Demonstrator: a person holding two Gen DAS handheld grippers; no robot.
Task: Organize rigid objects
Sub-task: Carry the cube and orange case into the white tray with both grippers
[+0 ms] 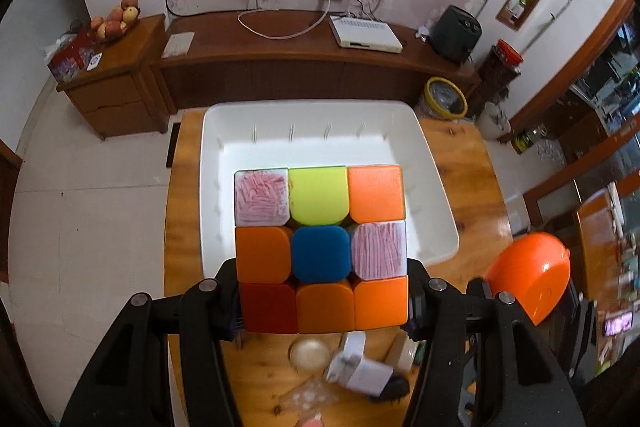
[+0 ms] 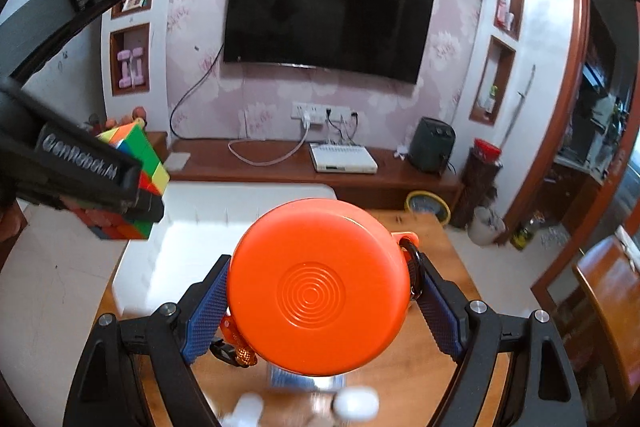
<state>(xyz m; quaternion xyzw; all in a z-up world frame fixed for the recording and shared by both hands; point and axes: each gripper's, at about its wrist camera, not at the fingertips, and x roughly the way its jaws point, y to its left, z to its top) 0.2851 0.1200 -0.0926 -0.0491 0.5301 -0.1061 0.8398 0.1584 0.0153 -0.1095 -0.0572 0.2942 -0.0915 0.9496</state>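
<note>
**Both tongs loaded above the white bin**

The left tongs are clenched on a puzzle cube, their black fingers pressed against its 2 lower side edges. The cube's upward face shows 9 tiles: orange, red, blue, yellow-green and 2 whitish tiles scribbled with pink. It hangs clear of the counter, in front of and over the near part of an open white plastic bin, whose inside is bare where visible.

The right tongs grip a round orange container across its width, blue textured pads touching its left and right sides. Its flat end, stamped with concentric rings, faces the camera; an orange tab and a dark ring sit at its upper right edge. From the left wrist view the same container shows just right of the bin's near corner.

Below both tongs, small blurred items lie on the wooden counter, among them a white charger-like block and a pale round lid. Beyond the bin stand a low wooden TV cabinet with a white set-top box, and a wall-mounted television.
</note>
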